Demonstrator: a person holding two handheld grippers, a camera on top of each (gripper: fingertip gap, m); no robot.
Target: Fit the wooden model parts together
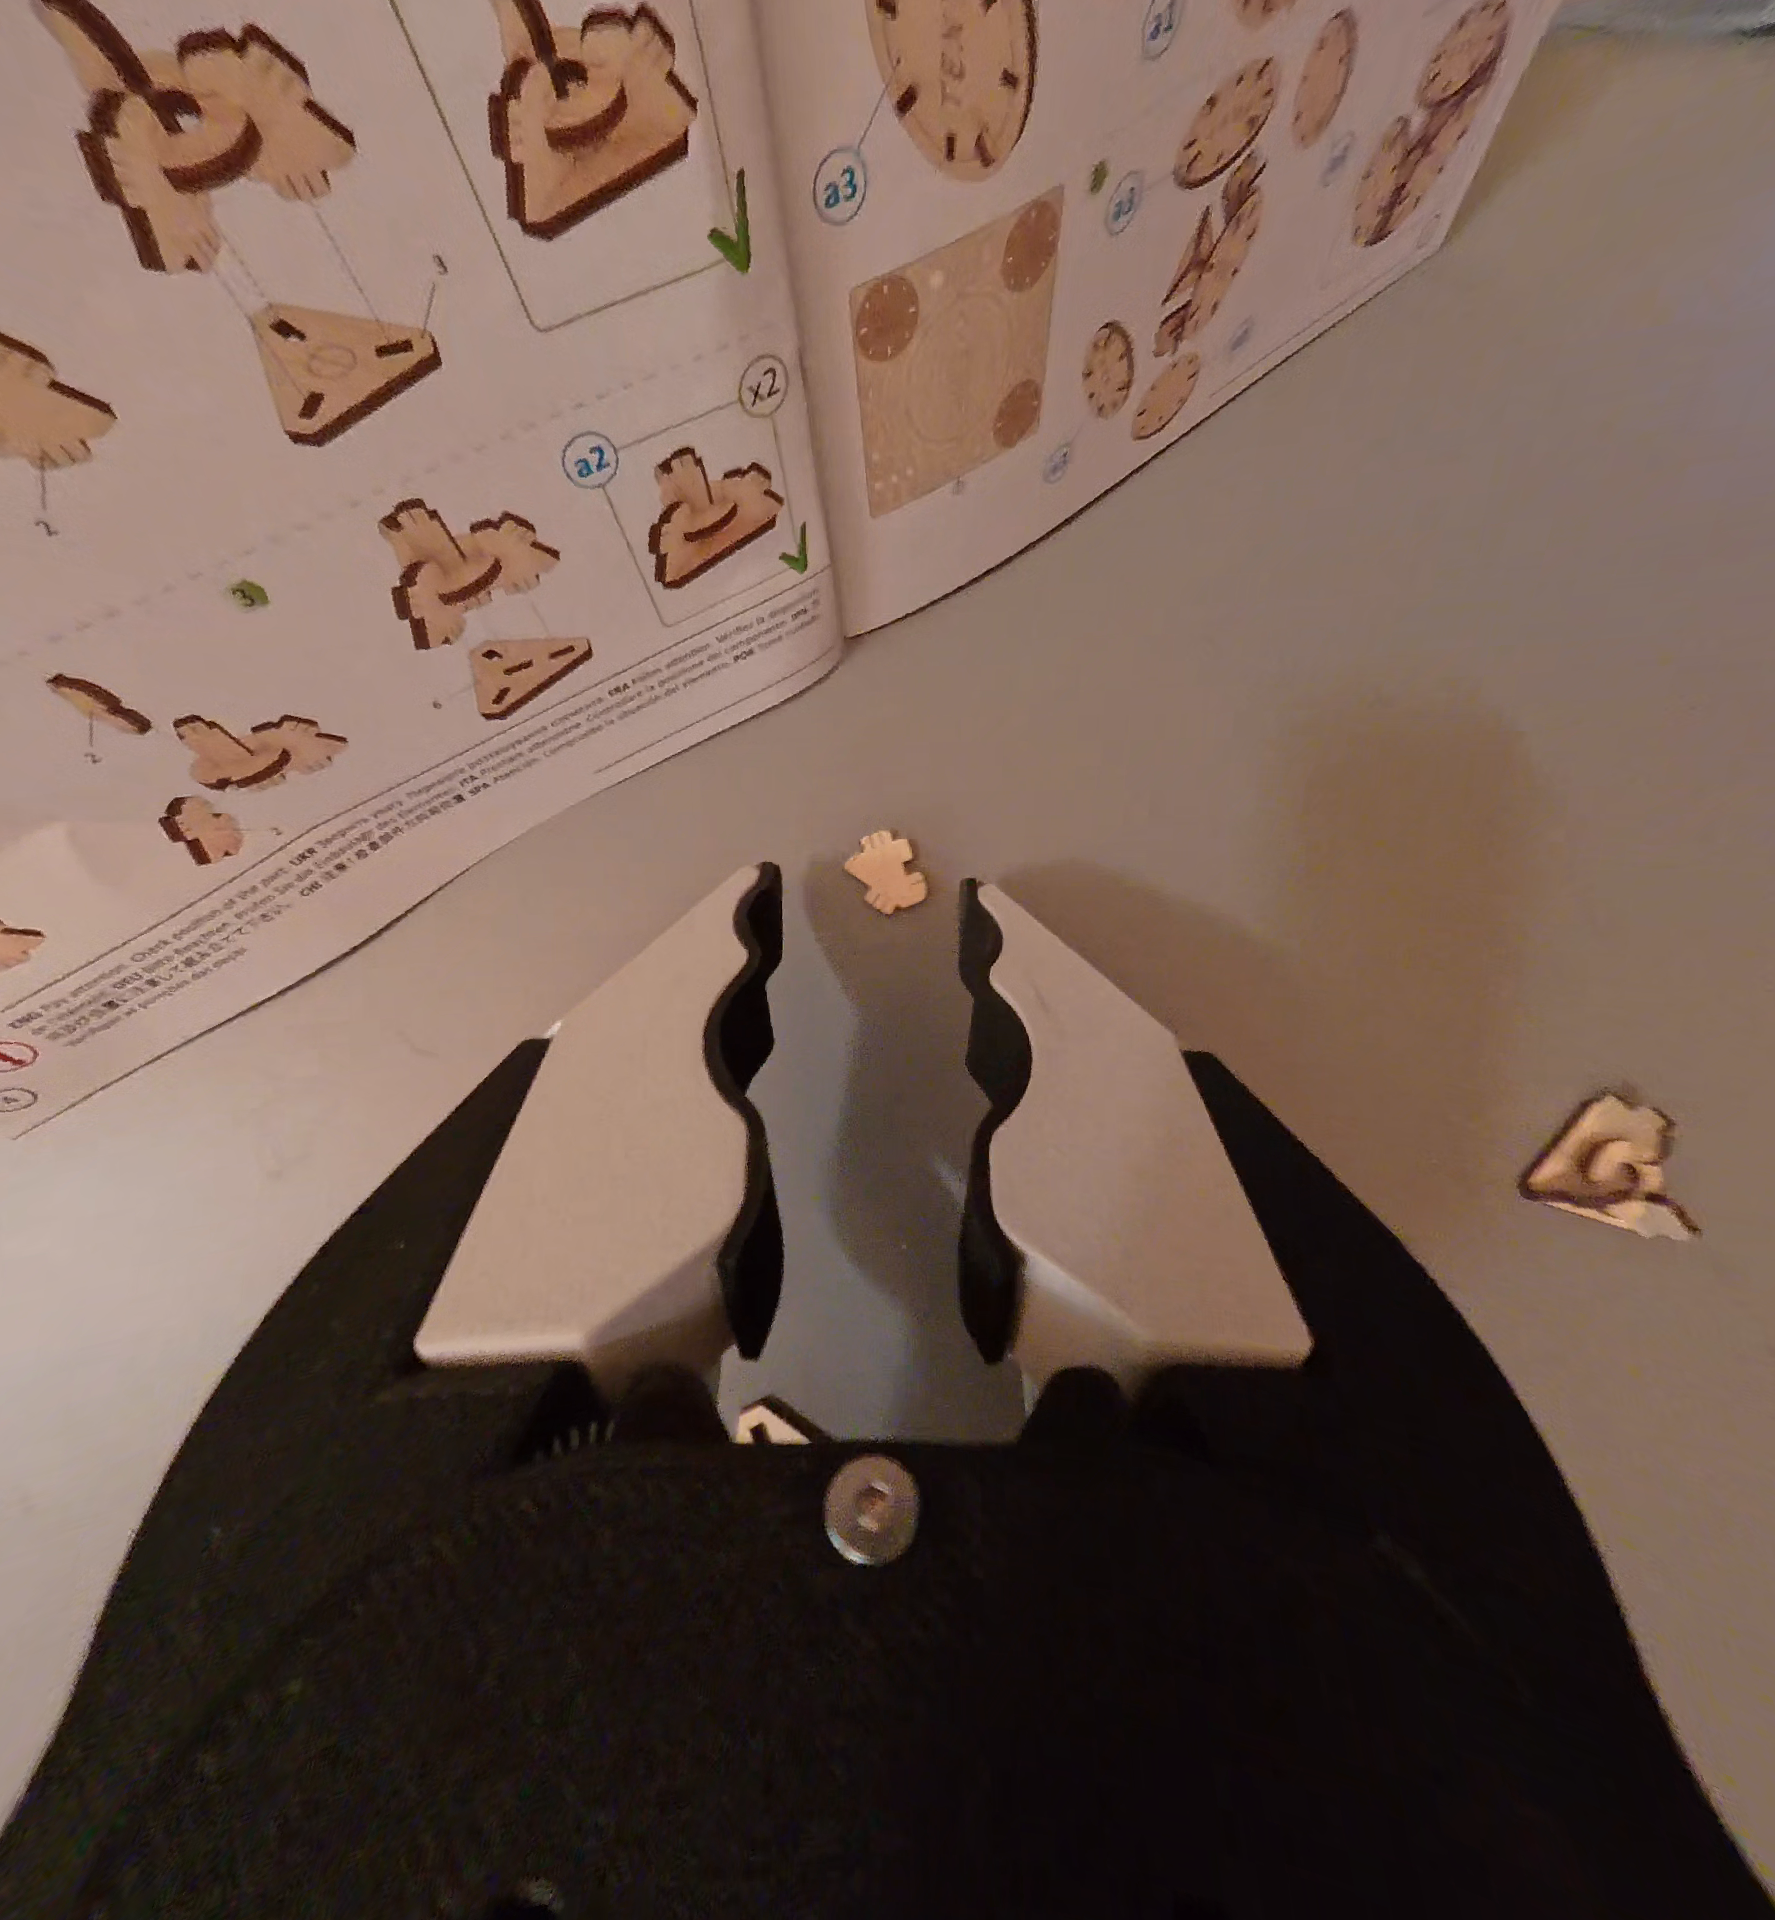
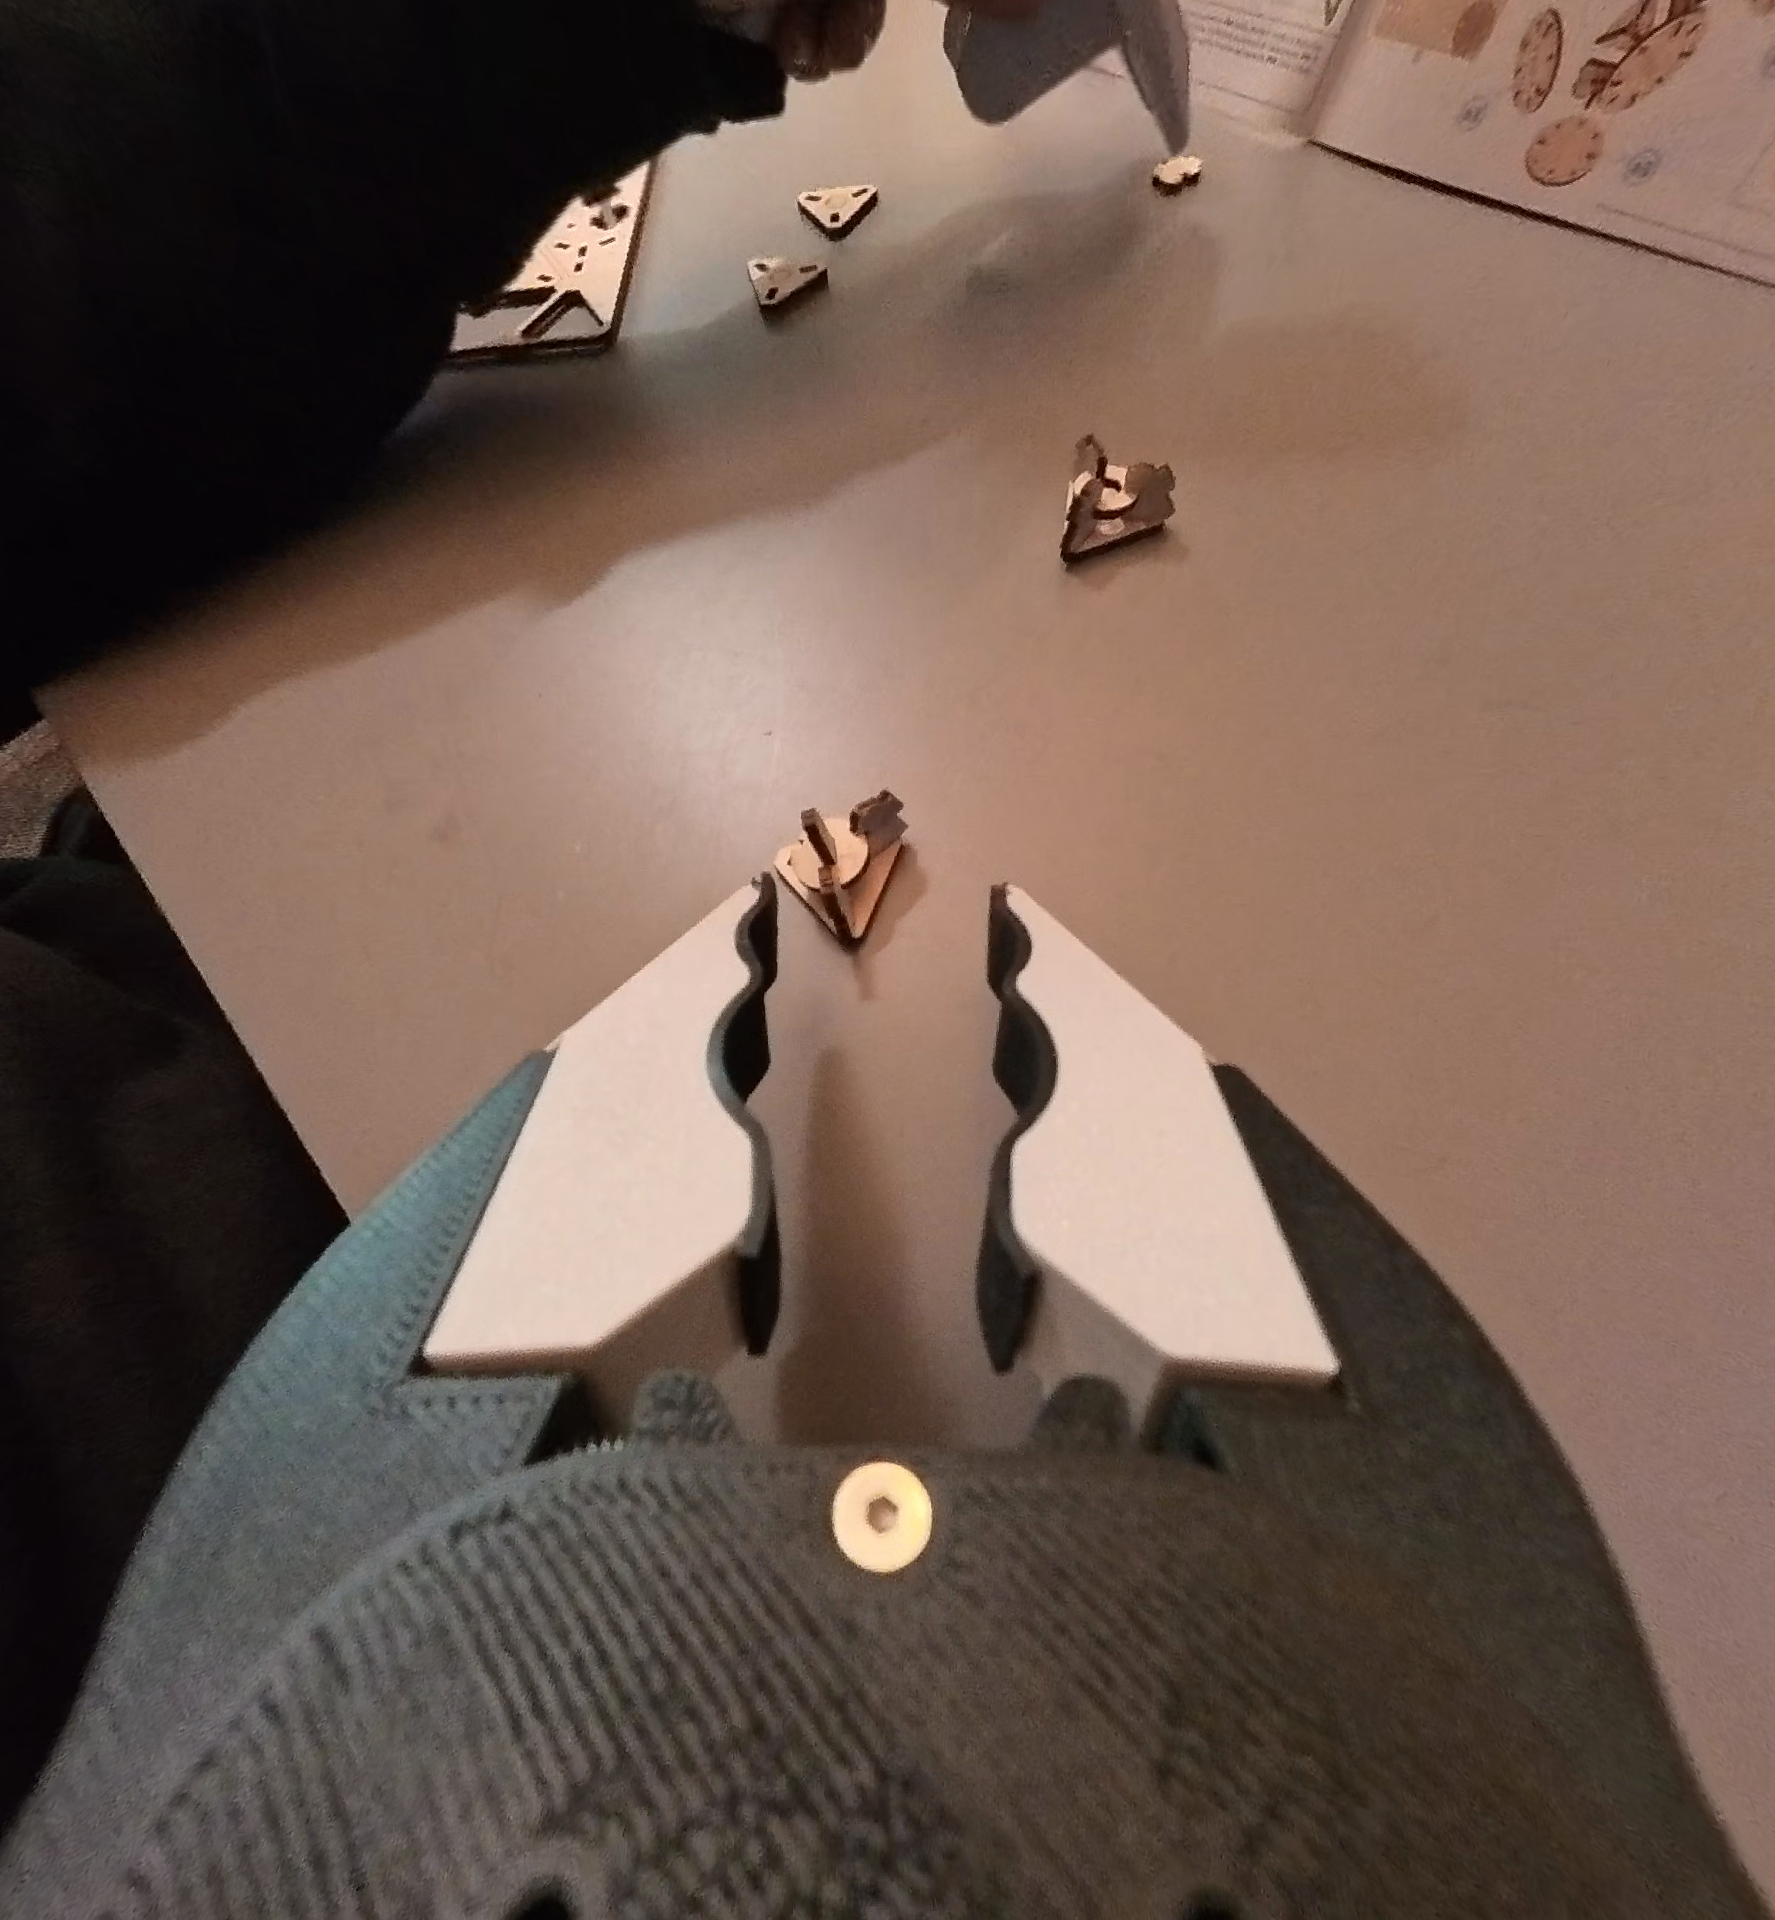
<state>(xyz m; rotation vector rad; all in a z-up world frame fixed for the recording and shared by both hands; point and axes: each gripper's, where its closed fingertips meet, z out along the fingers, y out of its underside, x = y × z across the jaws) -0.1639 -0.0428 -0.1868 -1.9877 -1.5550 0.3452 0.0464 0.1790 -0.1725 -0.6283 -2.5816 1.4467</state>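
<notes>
My left gripper (image 1: 870,883) is open above the grey table (image 1: 1278,727). A small flat pale wooden piece (image 1: 885,871) lies on the table at the tip line between the fingers, and neither pad touches it. The right wrist view shows that gripper's finger (image 2: 1163,94) far off over the same piece (image 2: 1176,171). My right gripper (image 2: 878,894) is open. A small triangular wooden assembly (image 2: 841,873) with upright tabs rests on the table just ahead of its left fingertip, and the pads do not press on it.
An open instruction booklet (image 1: 447,416) lies beyond the left gripper. Another triangular assembly (image 1: 1605,1179) sits to its right, also in the right wrist view (image 2: 1117,504). Two wooden triangles (image 2: 836,213) (image 2: 784,281) and a cut-out wooden sheet (image 2: 561,281) lie farther off. A dark sleeve (image 2: 239,260) covers the left. The left gripper's tips are roughly 30 cm from the right gripper's.
</notes>
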